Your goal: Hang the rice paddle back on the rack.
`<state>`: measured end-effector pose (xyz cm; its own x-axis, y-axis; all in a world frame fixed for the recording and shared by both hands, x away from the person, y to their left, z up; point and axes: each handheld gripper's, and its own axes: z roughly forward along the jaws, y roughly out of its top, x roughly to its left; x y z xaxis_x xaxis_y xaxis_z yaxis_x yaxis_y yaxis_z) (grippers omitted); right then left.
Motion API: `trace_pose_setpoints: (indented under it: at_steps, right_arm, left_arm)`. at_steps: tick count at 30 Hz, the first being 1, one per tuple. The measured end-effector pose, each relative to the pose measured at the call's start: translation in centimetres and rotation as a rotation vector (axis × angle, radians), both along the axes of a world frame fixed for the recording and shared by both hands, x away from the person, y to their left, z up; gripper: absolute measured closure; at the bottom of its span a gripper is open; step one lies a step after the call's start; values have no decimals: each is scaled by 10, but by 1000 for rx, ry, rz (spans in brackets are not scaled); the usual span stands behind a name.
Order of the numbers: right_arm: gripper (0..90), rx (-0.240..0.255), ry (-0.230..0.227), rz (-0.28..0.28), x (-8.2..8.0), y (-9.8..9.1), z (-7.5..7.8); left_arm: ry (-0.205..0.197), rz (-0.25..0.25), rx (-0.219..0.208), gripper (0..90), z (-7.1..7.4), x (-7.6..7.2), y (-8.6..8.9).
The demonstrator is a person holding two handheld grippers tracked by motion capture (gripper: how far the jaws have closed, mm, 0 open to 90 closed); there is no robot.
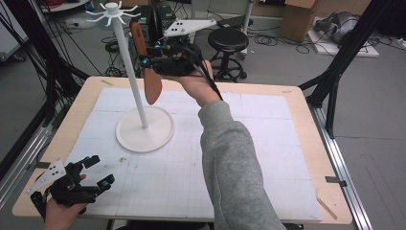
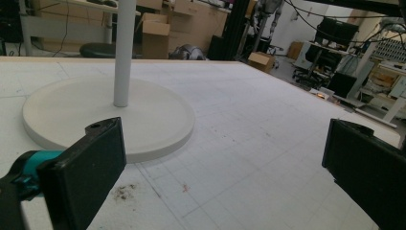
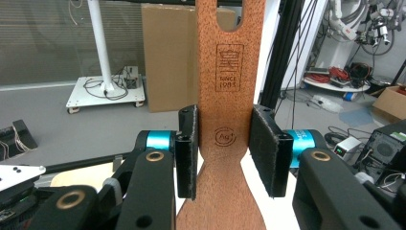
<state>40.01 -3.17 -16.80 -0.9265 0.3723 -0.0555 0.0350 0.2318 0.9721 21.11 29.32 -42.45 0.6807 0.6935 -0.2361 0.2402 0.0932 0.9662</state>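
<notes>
Wood spatula point(image 3: 230, 96), brown and flat, stands upright in the air above the far part of the surface point(image 1: 268, 158), clamped at its narrow neck between the pads of the right tool point(image 3: 222, 151). In the high view it hangs just beside the thin pole of a white stand point(image 1: 143, 128), below the stand's hooked top. The left tool point(image 1: 93, 175) rests at the surface's near left corner, jaws wide apart with nothing between them.

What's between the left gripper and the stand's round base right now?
Nothing but bare gridded mat. In the left gripper view, the open left gripper looks across it to the stand base; the high view shows the same gap.
</notes>
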Motion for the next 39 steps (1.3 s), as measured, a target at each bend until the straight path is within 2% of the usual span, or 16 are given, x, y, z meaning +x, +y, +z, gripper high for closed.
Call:
trace_pose_setpoints:
  at_steps: [20,39]
  right_arm:
    - [643,-9,-15,6,11,18,19]
    - [642,-35,-5,-20,17,29,11]
  left_arm:
    - [3,1,-17,17,0,1,3]
    - [3,4,-22,18,0,0,5]
